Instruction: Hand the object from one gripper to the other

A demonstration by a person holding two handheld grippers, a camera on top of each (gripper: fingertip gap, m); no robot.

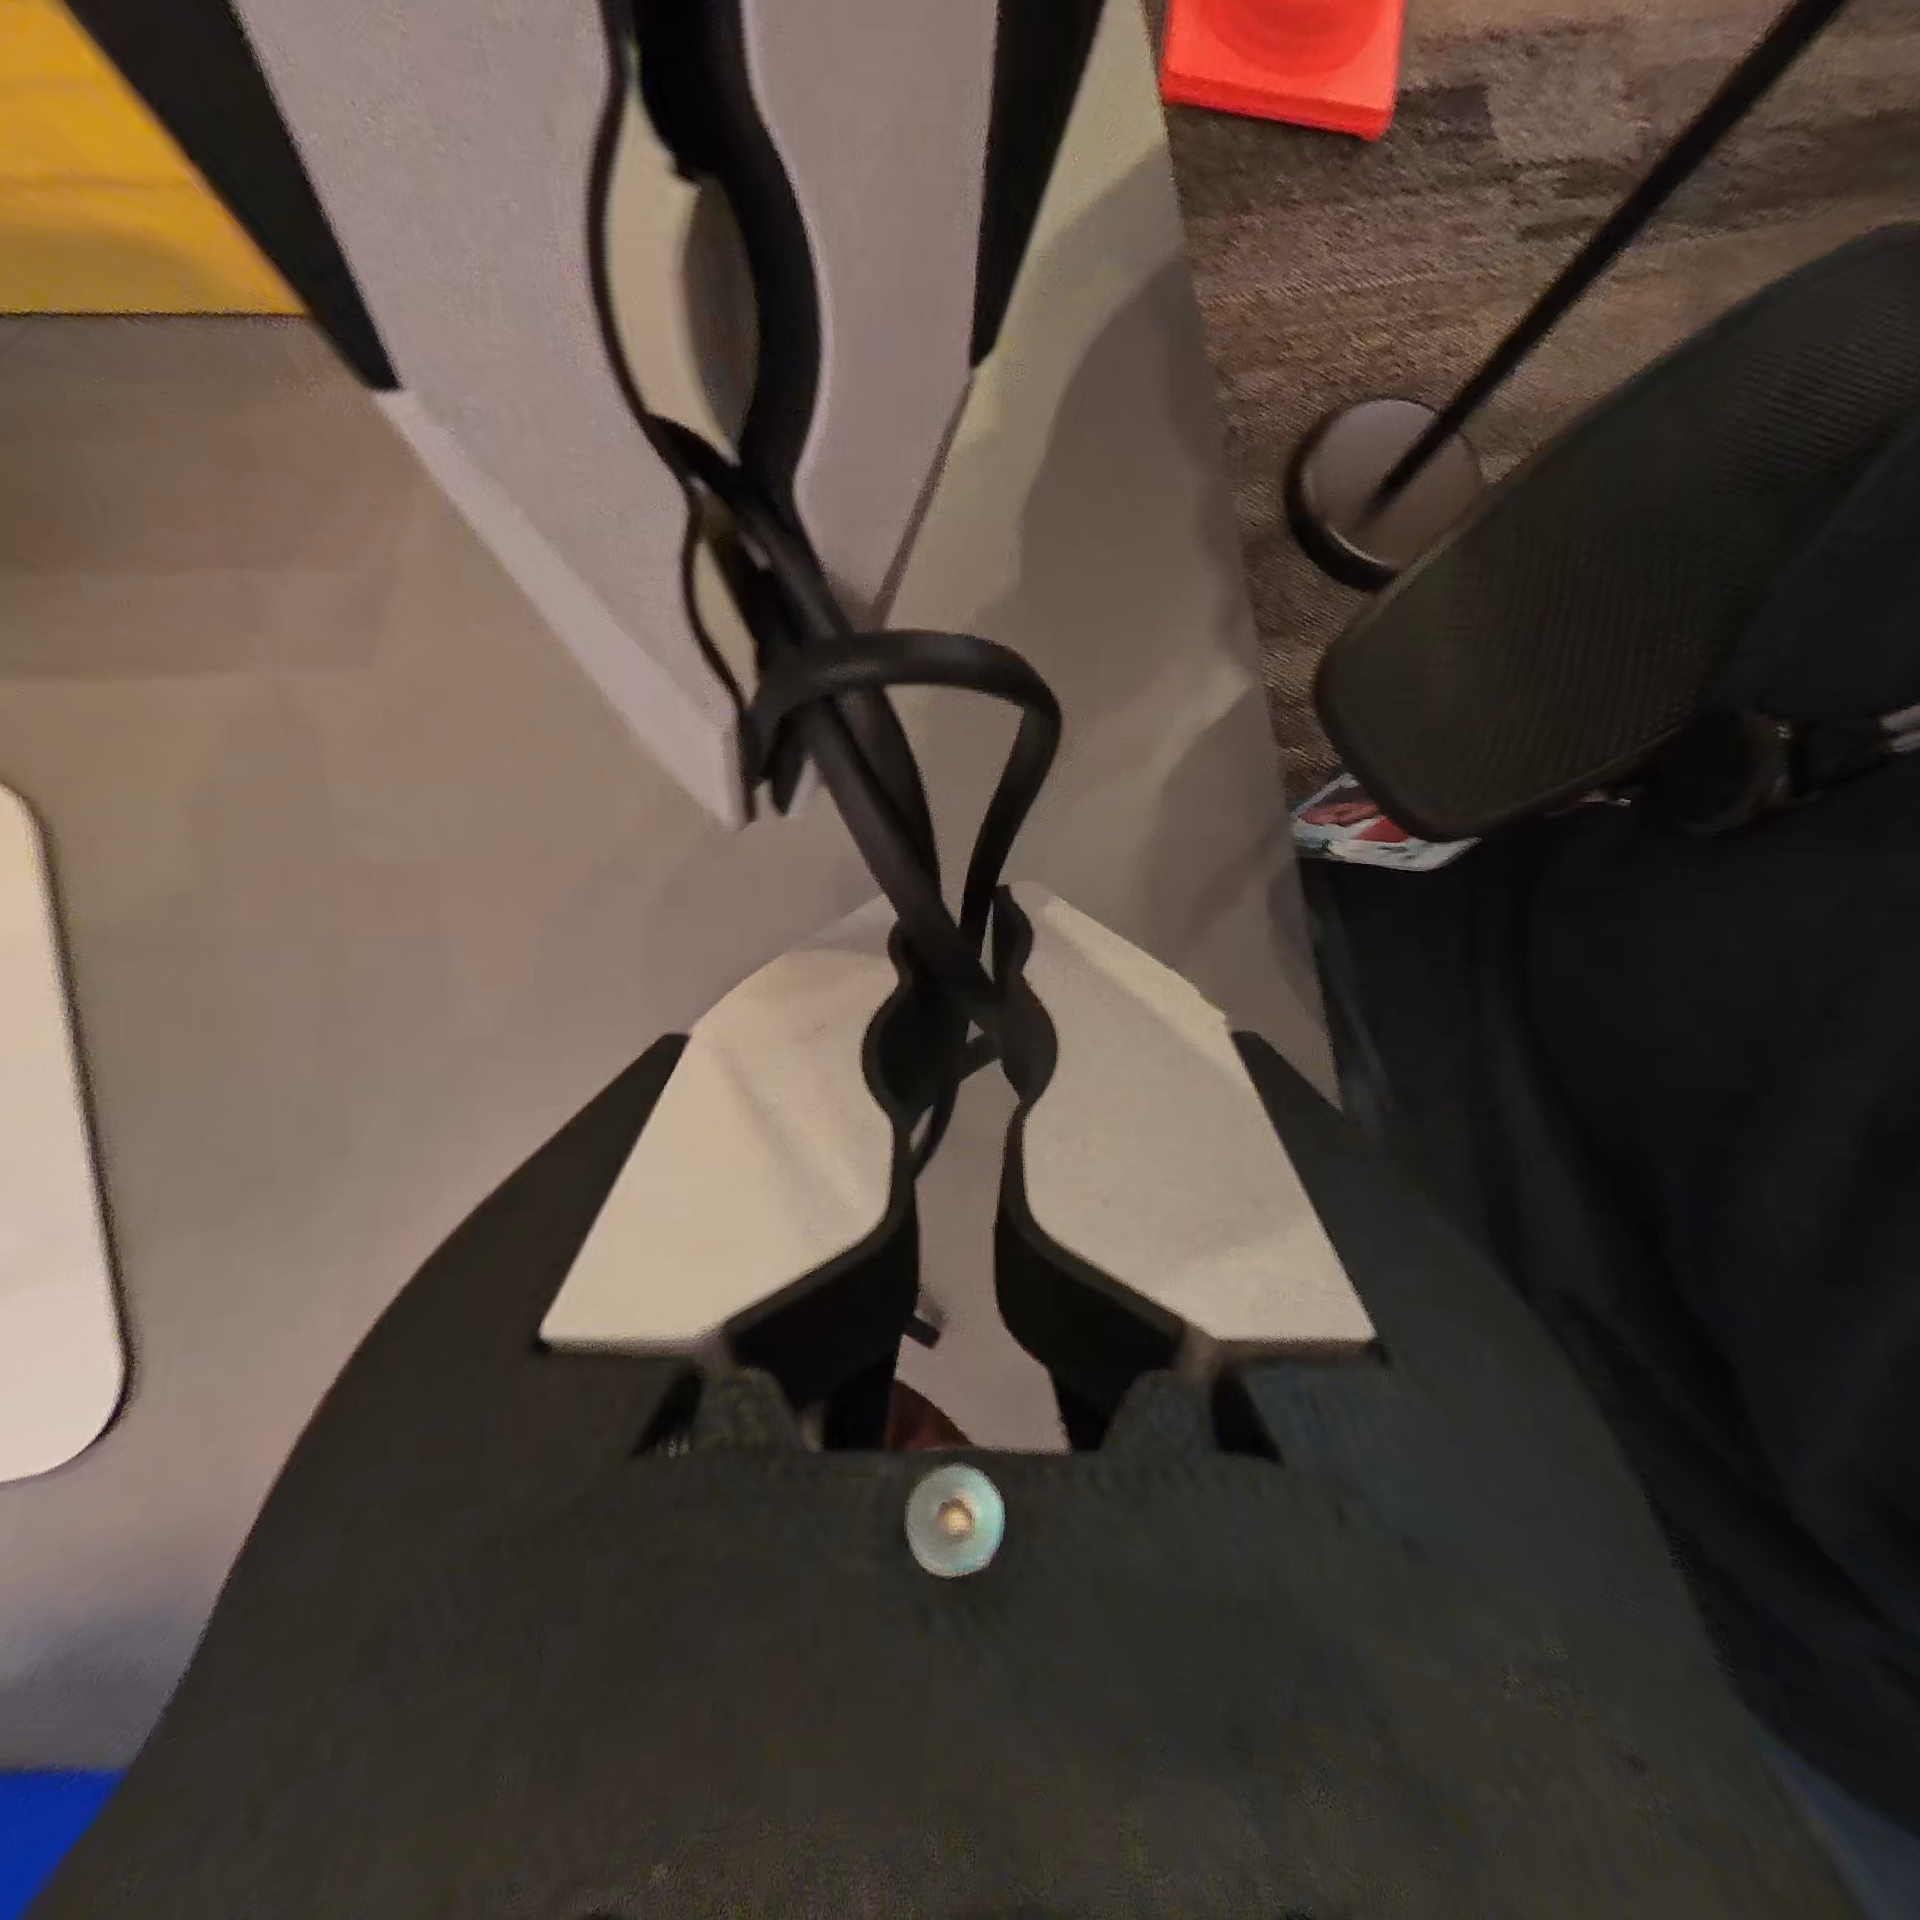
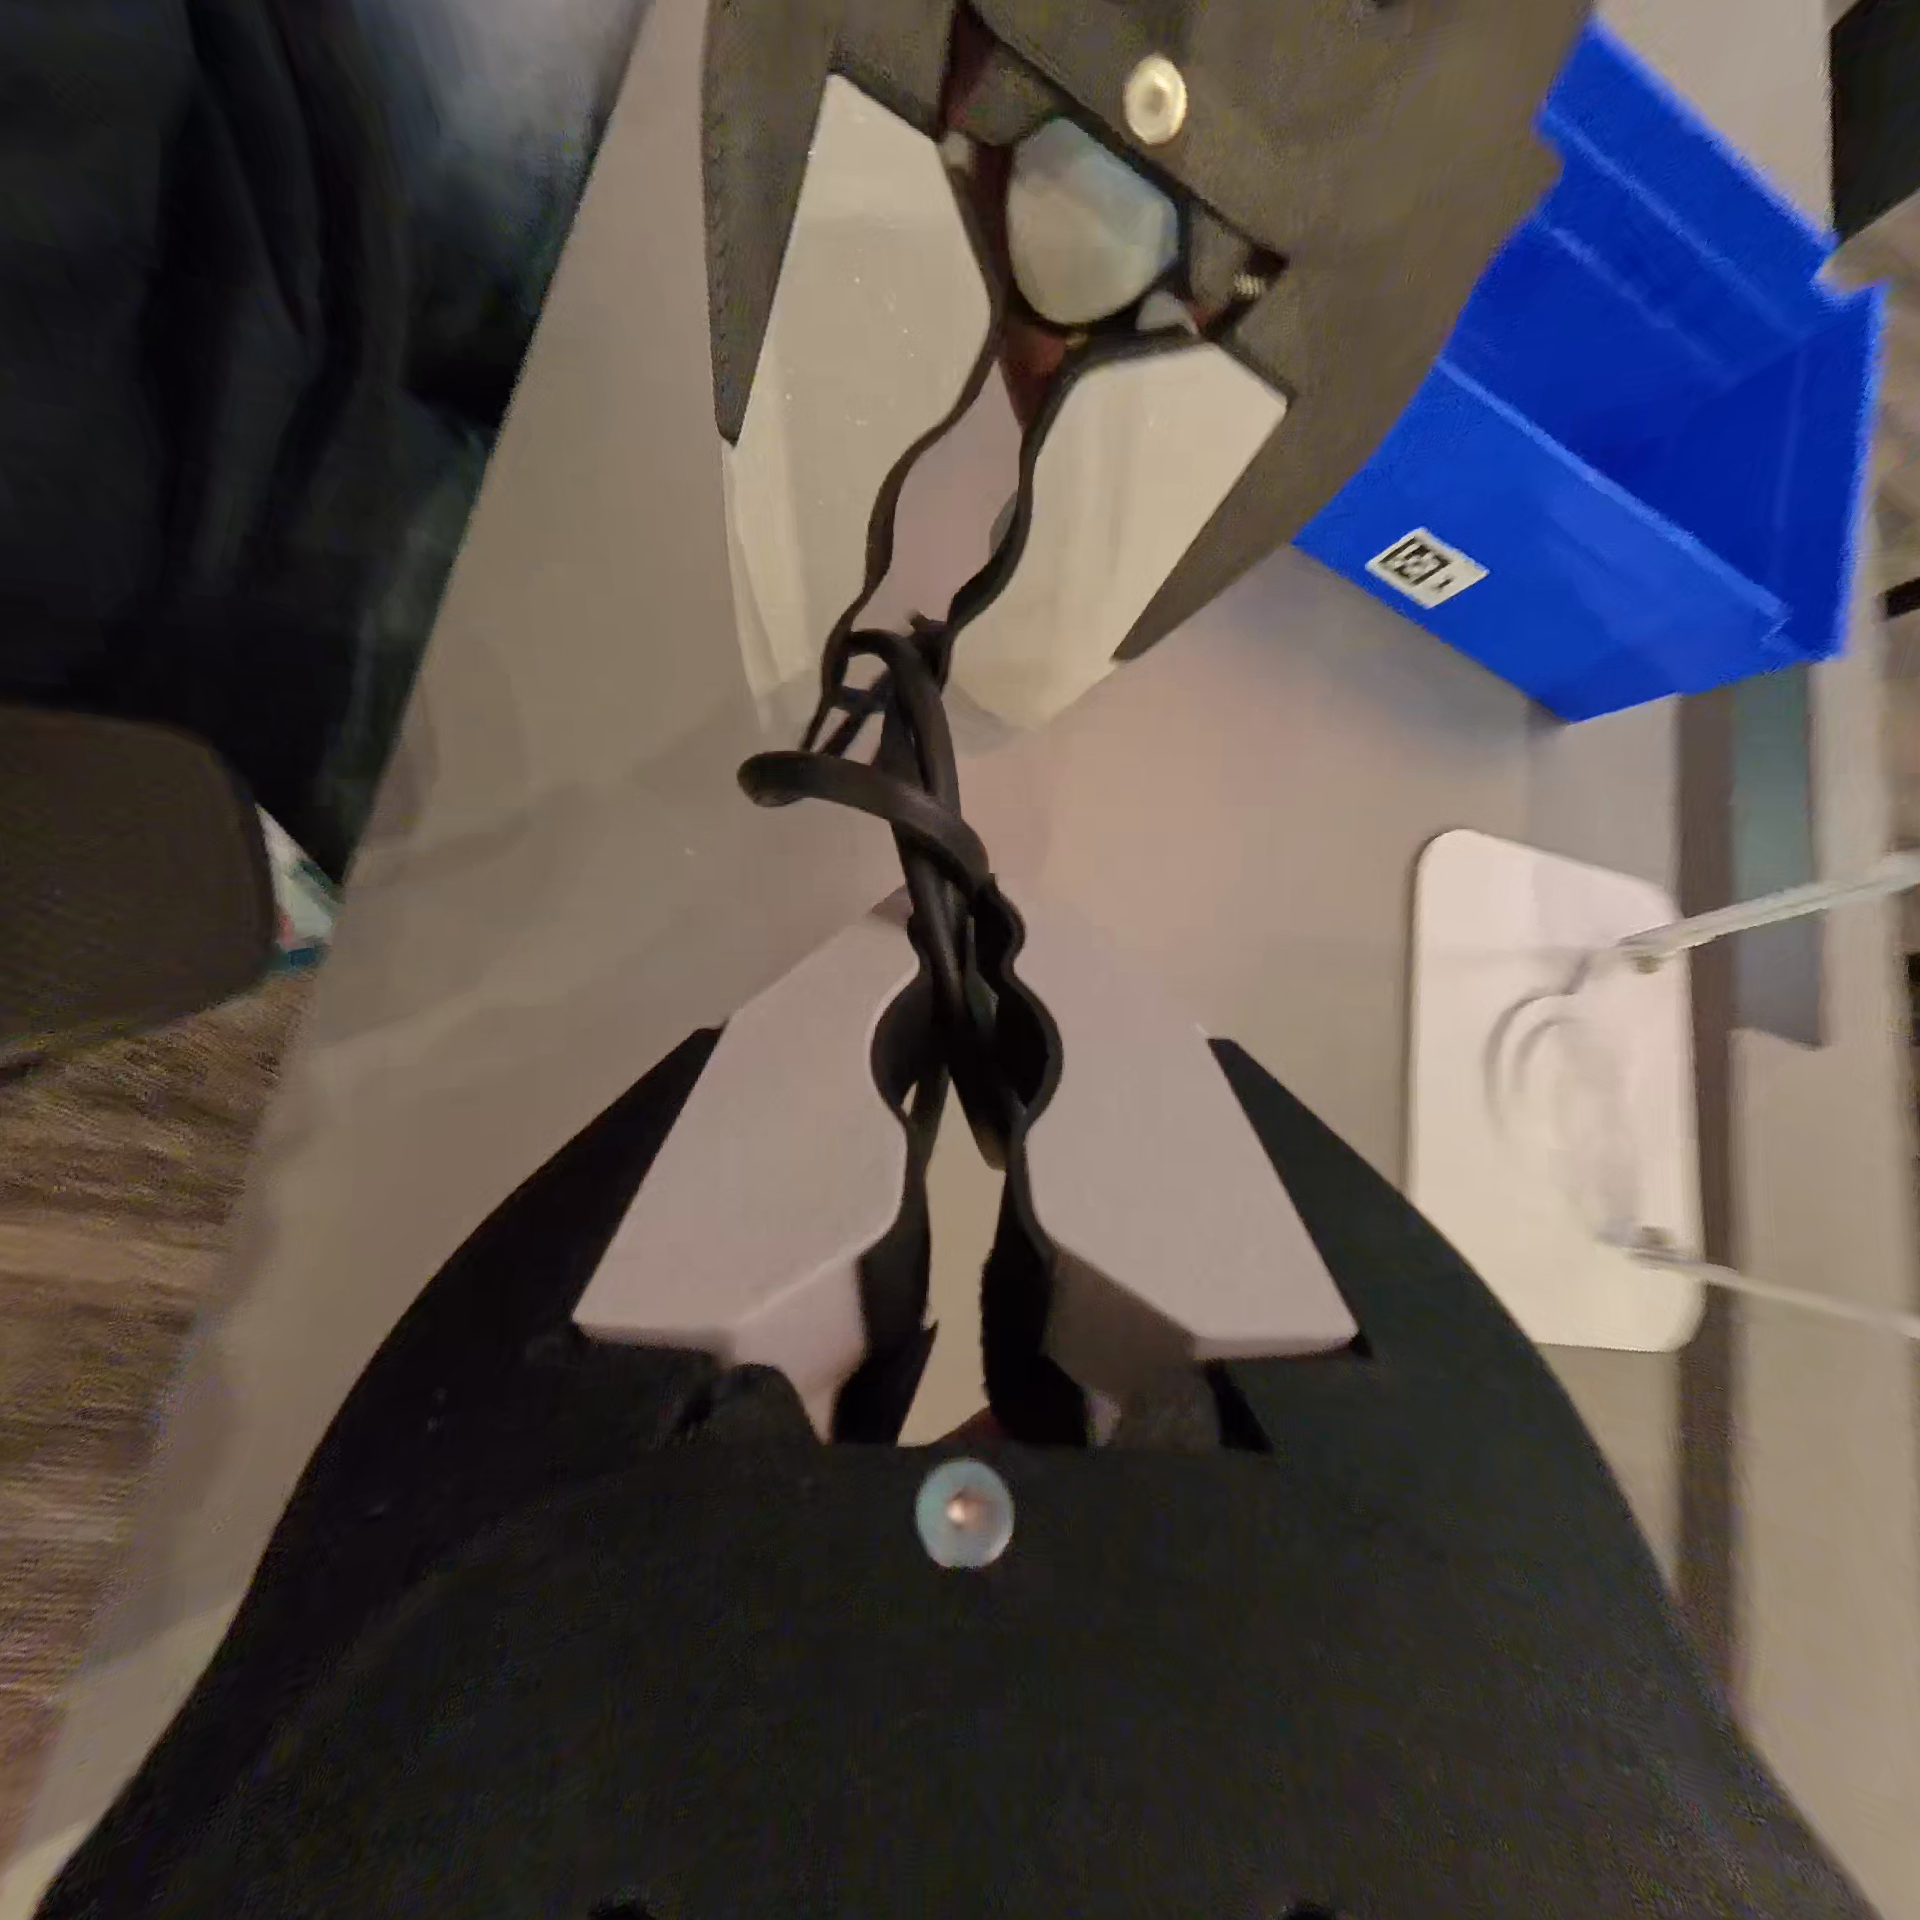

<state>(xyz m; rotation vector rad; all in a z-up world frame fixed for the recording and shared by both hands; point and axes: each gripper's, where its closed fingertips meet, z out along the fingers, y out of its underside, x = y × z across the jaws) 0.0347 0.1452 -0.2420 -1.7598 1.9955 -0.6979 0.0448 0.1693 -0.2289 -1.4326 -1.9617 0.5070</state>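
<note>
A bundle of black cord (image 1: 883, 748), looped and twisted on itself, hangs in mid-air between two grippers held tip to tip above a pale grey table (image 1: 312, 935). Its ends cannot be traced: the strands vanish between the dark pads at both tips, and motion blur smears the knot where one flat loop bows out to the side. What kind of cord it is cannot be made out.

In the left wrist view, the left gripper (image 1: 961, 997) has its jaws drawn nearly together, the strands pinched at the tips with only a thin slit behind them. The right gripper (image 1: 727, 540) comes in from the top, cropped by the frame, its jaws likewise narrowed around the upper part of the bundle.

The right wrist view shows the same meeting from the other side: the right gripper (image 2: 961, 987) clamps the twisted strands in the notch of its pads, while the left gripper (image 2: 914, 634), cut off above, pinches the far end.

Around them, only partly in frame, lie a blue bin (image 2: 1621, 488) with a small label, a white stand base (image 2: 1548, 1101), a red block (image 1: 1278, 62) on the carpet, and a black chair armrest (image 1: 1610, 582).
</note>
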